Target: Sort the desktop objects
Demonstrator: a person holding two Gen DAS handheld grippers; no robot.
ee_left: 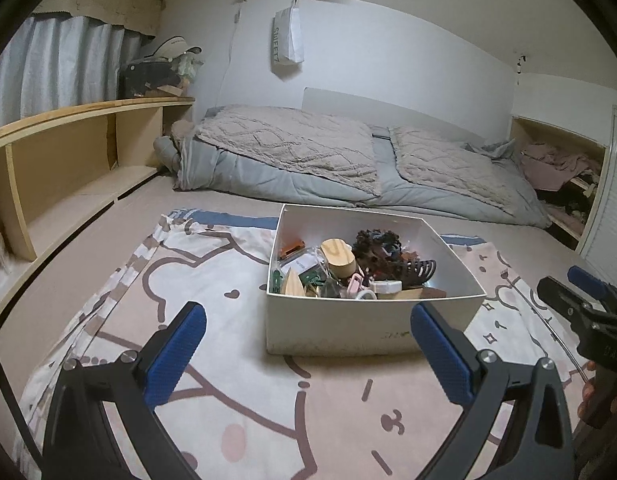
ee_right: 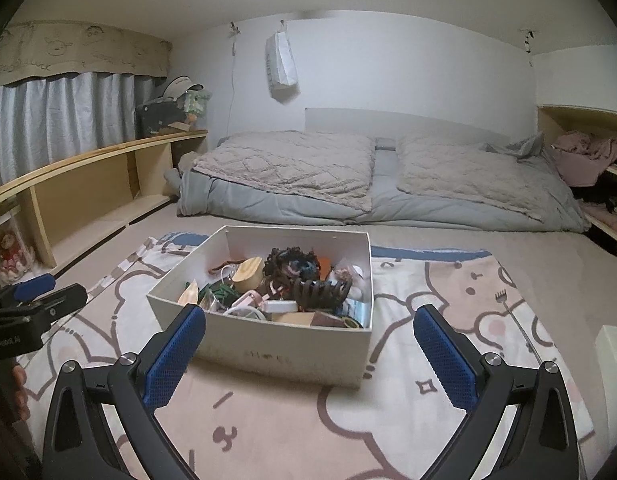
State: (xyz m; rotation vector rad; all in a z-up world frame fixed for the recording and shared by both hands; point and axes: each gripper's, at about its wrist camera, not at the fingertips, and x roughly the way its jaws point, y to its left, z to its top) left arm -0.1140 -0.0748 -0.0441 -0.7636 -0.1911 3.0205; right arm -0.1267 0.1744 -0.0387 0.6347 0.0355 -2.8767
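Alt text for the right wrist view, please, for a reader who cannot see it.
The open right gripper, holding nothing, points at a white box crammed with small objects, including a dark claw clip, on a cartoon-print blanket. The left gripper shows at the left edge; folded bedding lies behind.

The box (ee_right: 284, 356) is showing plain white walls, sitting on a blanket (ee_right: 268, 420) that is displaying brown cartoon outlines and pink blotches on cream, with a blue band along its far edge. Both grippers' pads (ee_left: 176, 360) are showing dotted blue against black frames. A dark brown claw clip (ee_right: 322, 292) is lying beside a pale wooden lid (ee_right: 248, 270). The quilts (ee_left: 292, 148) are looking beige over grey.
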